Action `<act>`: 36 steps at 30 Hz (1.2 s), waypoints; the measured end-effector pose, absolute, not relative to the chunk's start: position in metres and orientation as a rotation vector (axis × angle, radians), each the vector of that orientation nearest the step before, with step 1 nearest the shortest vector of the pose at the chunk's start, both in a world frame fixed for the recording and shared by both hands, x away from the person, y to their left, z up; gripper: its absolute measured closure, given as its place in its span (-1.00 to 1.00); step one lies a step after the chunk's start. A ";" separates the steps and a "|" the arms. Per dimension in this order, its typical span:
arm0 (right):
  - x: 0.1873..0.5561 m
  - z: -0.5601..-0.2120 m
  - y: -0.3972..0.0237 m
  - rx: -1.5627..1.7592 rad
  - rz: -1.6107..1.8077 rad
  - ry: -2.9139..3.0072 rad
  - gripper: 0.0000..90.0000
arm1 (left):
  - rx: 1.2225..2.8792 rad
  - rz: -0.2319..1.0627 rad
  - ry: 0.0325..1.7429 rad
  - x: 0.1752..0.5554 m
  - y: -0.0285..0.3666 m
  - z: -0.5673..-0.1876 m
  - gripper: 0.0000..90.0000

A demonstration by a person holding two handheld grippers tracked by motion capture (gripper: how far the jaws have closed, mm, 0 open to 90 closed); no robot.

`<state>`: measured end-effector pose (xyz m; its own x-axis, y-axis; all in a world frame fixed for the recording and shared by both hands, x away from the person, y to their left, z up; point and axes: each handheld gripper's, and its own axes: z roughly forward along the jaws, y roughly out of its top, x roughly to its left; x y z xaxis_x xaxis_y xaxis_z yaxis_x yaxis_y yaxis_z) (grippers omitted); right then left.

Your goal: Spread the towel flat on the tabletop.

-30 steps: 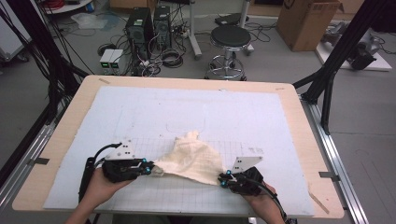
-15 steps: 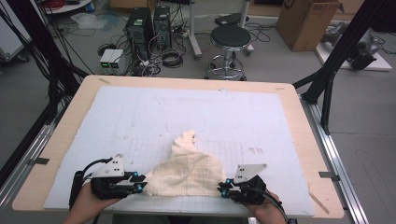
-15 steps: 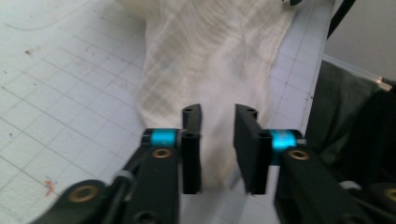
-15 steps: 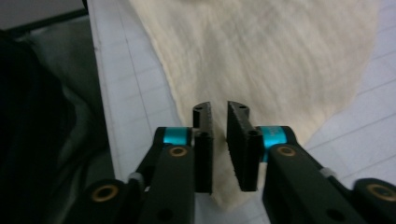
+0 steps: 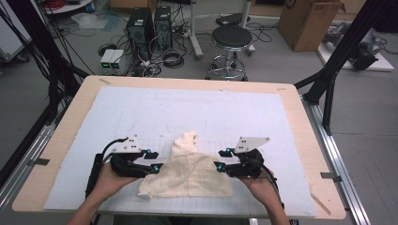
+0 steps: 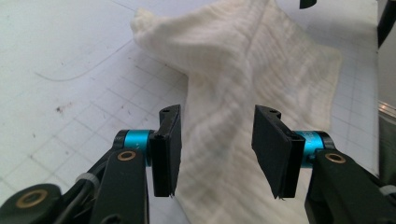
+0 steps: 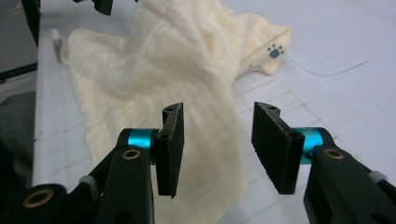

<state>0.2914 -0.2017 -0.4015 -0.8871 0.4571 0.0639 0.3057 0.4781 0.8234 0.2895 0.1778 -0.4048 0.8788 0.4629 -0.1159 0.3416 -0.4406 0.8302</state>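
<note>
Cream cloth [image 5: 190, 168] lying on gridded mat [image 5: 141, 112], left gripper [image 5: 155, 161] and right gripper [image 5: 221, 159] flanking it, fingers just opened (gripping nothing)

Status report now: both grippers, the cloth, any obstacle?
Left gripper and right gripper open, jaws just opened, nothing clamped. Cream cloth released, rumpled on white mat between them. Nothing in the way.
</note>
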 end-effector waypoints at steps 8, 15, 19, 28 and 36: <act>0.316 -0.416 -0.189 0.654 1.382 2.656 0.51 | 2.159 0.070 0.533 0.304 0.161 -0.420 0.50; 0.298 -0.413 -0.184 0.549 1.319 2.738 0.91 | 2.159 0.077 0.518 0.289 0.168 -0.419 0.91; 0.278 -0.407 -0.187 0.517 1.325 2.728 0.92 | 2.142 0.076 0.522 0.273 0.175 -0.418 0.92; 0.245 -0.413 -0.190 0.491 1.278 2.756 0.84 | 2.150 0.027 0.491 0.249 0.180 -0.418 0.79; 0.256 -0.380 -0.196 0.488 1.460 2.639 0.47 | 2.031 0.042 0.539 0.267 0.189 -0.398 0.39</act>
